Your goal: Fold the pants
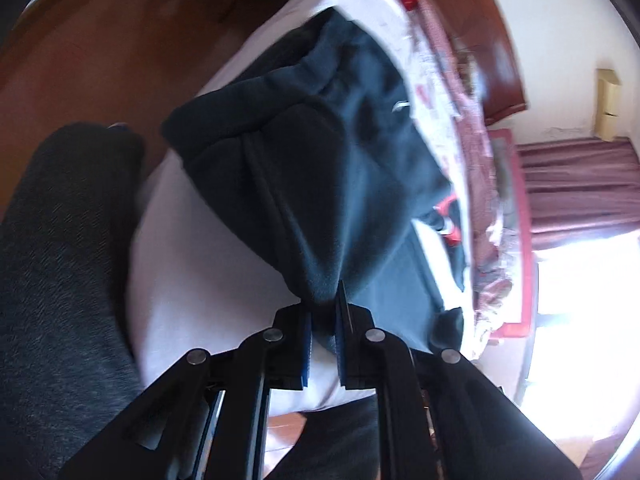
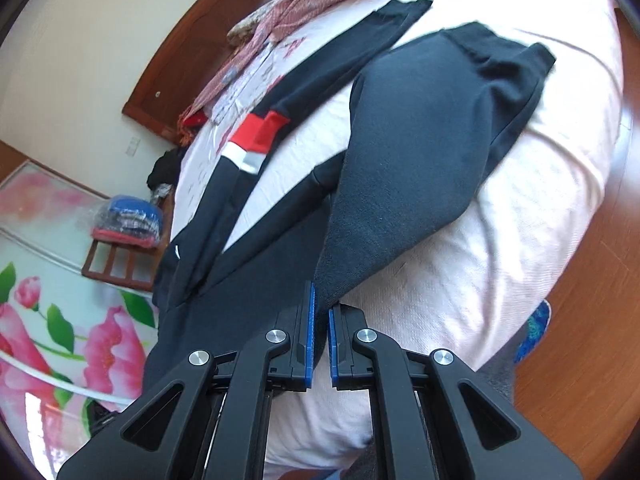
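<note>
Dark navy pants point(image 2: 416, 128) lie on a white bed sheet point(image 2: 460, 272). One leg has a red and white patch point(image 2: 256, 136) and lies flat at the left of the right wrist view. The other part is lifted and folded over. My right gripper point(image 2: 322, 312) is shut on a fold of the pants' fabric. In the left wrist view my left gripper point(image 1: 324, 312) is shut on a bunched edge of the pants point(image 1: 304, 184), held above the sheet point(image 1: 200, 280).
A pink patterned blanket point(image 2: 312, 4) lies at the bed's far side, by a wooden headboard point(image 2: 192, 52). A wooden chair with a bagged bundle point(image 2: 128, 220) stands beside the bed. Wooden floor point(image 2: 580, 320) runs to the right. The person's grey-clad leg point(image 1: 52, 264) is at left.
</note>
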Demonstrator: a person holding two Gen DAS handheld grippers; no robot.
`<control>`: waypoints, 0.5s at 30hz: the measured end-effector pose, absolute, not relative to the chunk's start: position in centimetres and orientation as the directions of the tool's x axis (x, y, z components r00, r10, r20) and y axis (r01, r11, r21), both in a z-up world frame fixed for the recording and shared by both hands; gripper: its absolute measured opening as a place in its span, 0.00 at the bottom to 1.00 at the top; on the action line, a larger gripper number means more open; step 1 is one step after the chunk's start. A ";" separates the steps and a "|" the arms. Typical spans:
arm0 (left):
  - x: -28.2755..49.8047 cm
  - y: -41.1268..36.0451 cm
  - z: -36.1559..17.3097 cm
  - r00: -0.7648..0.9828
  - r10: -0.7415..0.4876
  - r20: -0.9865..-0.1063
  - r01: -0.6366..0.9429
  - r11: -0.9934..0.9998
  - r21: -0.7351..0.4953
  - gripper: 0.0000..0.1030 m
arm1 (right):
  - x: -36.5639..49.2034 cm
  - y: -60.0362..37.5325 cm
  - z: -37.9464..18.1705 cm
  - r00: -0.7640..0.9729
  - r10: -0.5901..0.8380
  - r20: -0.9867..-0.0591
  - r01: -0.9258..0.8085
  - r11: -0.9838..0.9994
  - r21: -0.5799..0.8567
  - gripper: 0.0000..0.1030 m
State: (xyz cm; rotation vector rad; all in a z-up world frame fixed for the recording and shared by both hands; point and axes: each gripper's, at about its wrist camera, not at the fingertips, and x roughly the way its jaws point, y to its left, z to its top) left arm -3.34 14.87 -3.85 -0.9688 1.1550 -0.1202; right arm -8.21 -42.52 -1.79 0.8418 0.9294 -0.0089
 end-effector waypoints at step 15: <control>-1.5 7.8 9.4 0.687 -0.315 -0.654 0.070 0.925 -0.373 0.82 | -9.9 -55.7 -1.3 0.665 0.017 -0.746 0.623 0.538 0.568 0.44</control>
